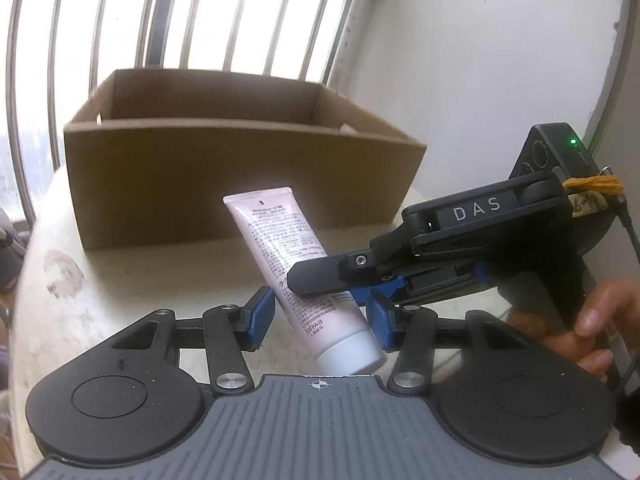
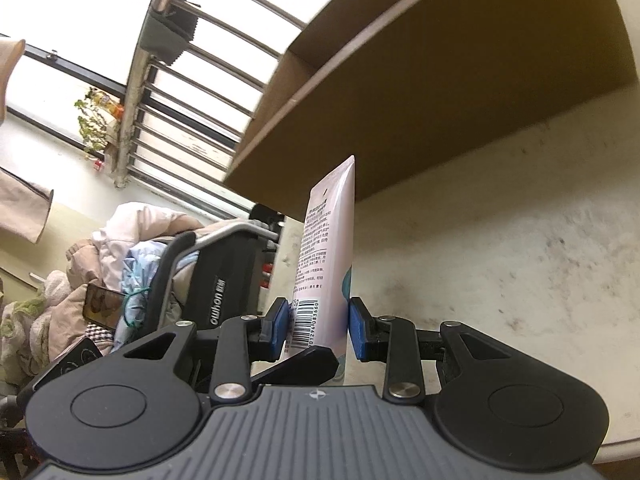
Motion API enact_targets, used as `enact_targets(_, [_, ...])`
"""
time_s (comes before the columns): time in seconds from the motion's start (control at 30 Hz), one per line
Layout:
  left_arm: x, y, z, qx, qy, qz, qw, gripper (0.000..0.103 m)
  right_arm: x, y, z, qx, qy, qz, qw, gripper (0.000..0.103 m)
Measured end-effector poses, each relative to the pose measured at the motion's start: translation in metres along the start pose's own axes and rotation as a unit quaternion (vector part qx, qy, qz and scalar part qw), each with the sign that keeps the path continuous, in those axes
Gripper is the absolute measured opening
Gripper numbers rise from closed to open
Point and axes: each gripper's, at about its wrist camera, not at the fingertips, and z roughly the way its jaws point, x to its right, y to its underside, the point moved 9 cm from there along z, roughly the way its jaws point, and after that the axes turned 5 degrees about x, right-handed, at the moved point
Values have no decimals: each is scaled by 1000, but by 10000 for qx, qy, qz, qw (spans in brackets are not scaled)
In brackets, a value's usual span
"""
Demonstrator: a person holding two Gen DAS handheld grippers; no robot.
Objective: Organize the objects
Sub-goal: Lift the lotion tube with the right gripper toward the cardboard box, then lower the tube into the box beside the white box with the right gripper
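Left wrist view: the tube (image 1: 298,276), pale pink with a white cap, slants in front of the box (image 1: 224,176), crimped end up toward the box and cap down nearest the camera. The left gripper (image 1: 320,316) has its blue pads either side of the tube's lower part; the left pad stands clear of it, the right pad is just beside it, so the jaws are part open and do not press on the tube. The right gripper (image 1: 320,284) comes in from the right of the tube, its black finger across the tube's front, and a hand (image 1: 600,320) holds its grip. The box stands open on the pale, stained worktop (image 1: 120,280), with window bars (image 1: 192,20) behind it.

Right wrist view: the tube (image 2: 330,248) stands edge-on between the right gripper's (image 2: 320,326) blue pads, barcode end low, crimped end reaching up to the box (image 2: 440,100). Both pads sit against the tube, the jaws narrowed onto it and holding it. Its low end is hidden, so I cannot tell if it touches the worktop (image 2: 500,260). Left of the tube, beyond the worktop, are piled clothes (image 2: 60,292) and a black frame (image 2: 224,280).
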Motion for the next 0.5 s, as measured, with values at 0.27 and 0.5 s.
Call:
enact_targets(0.27, [-1,-37,-17,296,-72,123,9995,50,-33,-26,-5,156,-167,-251,9994,35])
enact_targets(0.5, [-7,-71,-22,505,-144,164,9985,50,-56,-53,-2,221,-262,-459,9984,35])
